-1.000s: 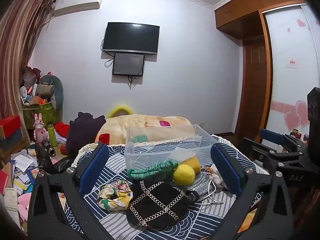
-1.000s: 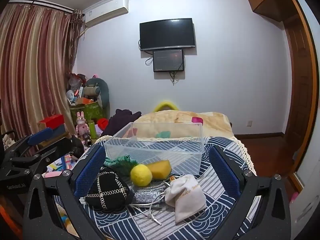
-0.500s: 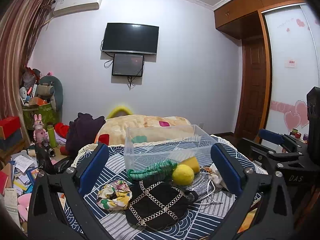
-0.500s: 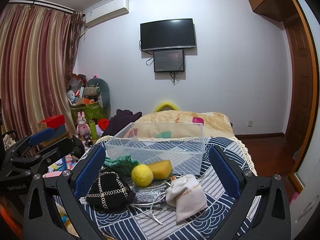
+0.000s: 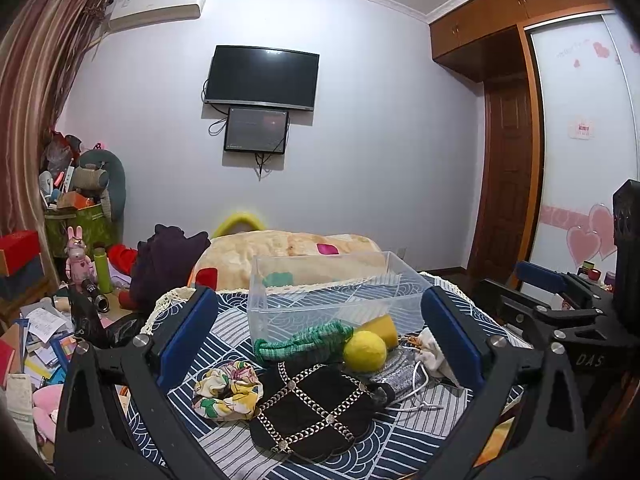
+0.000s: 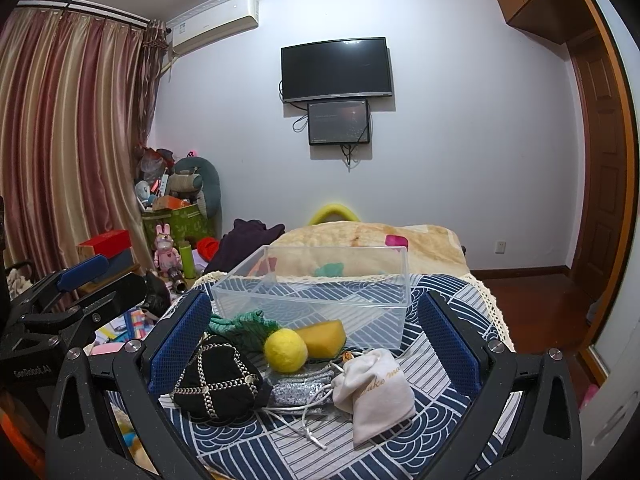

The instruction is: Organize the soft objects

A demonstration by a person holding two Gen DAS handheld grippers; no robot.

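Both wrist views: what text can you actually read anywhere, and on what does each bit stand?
"DAS": white letters on the right tongs body, seen from the left wrist view.
"GenRobot.AI": on the left tongs body, seen from the right wrist view.
"make mo...": gold script on the white drawstring pouch, cut off at its edge.
Air conditioner label and pink wardrobe sticker: too small to read.

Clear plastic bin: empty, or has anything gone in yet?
Empty. Through the clear plastic bin only the patterned cloth shows; the yellow ball and sponge lie outside, in front.
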